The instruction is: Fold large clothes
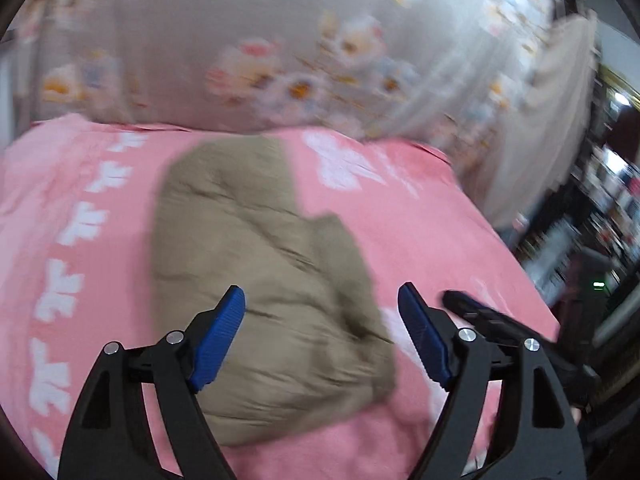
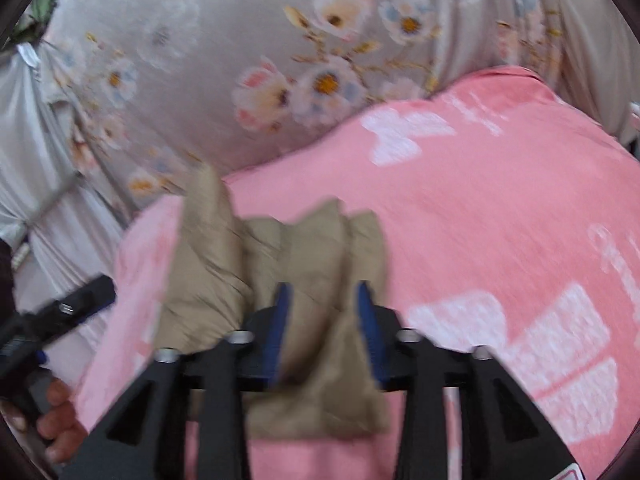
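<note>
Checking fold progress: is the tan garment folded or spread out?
Folded, loosely. The tan garment lies bunched in a compact layered bundle on the pink bedspread, with creases and overlapping layers visible.

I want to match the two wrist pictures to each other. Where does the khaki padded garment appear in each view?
Left wrist view: the khaki padded garment lies center-left on the pink blanket, ahead of the open left gripper.
Right wrist view: it is in the lower center, bunched between the fingers of the right gripper.
Shared landmark: the grey floral curtain behind the blanket.
</note>
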The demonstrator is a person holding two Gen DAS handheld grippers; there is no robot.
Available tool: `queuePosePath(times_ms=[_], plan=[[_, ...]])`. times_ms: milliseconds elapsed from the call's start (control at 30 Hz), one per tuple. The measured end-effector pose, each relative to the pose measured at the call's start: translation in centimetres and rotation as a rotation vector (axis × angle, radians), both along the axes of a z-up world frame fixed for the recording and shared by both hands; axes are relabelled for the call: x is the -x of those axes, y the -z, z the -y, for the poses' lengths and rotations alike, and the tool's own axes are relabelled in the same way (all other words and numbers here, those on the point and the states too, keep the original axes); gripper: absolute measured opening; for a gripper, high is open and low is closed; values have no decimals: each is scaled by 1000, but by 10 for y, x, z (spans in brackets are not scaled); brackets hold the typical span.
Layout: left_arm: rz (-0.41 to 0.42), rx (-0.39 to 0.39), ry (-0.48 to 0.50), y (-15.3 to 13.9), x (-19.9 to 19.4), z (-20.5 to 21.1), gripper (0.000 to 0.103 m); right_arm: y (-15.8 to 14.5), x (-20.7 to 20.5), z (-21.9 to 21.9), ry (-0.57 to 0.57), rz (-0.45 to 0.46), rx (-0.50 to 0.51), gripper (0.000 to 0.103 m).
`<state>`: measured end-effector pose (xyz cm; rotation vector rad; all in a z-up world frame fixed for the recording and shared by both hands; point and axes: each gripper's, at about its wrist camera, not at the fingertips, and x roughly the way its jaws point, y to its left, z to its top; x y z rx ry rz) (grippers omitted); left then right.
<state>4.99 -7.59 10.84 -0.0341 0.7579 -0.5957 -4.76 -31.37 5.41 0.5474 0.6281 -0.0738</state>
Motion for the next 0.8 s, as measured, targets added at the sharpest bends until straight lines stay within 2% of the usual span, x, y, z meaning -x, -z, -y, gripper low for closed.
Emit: queuePosePath(times_ms=[33, 100, 233, 300, 367, 400, 433, 467, 533, 600, 667, 800], plan=[[8, -5, -60, -3, -9, -14, 76, -8, -14, -4, -28, 22, -18, 54], [-14, -20, -190, -3, -31, -49, 76, -17, -46, -13, -80, 25, -46, 54], [-64, -46, -394, 11, -63, -111, 76, -19, -118, -27, -131, -23, -149, 54], [-73, -68, -464, 18, -68, -134, 76, -13, -151, -36, -136, -64, -200, 54], [-86, -76, -499, 25, -72, -148, 76, -9, -171, -51, -145, -94, -187, 54], [-95, -75, -510, 28, -74, -155, 76, -7, -181, -58, -149, -109, -176, 54], [-98, -74, -511, 28, -74, -156, 76, -5, -187, -63, -160, -126, -169, 47], [-99, -75, -510, 29, -75, -157, 76, -1, -195, -69, -172, -153, -158, 28], [-94, -73, -497, 26, -77, -153, 76, 4, -195, -70, -191, -163, -139, 13], [-76, -70, -466, 22, -79, -143, 76, 2, -181, -64, -171, -131, -116, 9], [-58, -69, -430, 17, -80, -130, 76, -3, -158, -55, -126, -96, -45, 8], [-48, -66, -328, 12, -87, -86, 76, 12, -121, -26, -31, -105, 27, 8]])
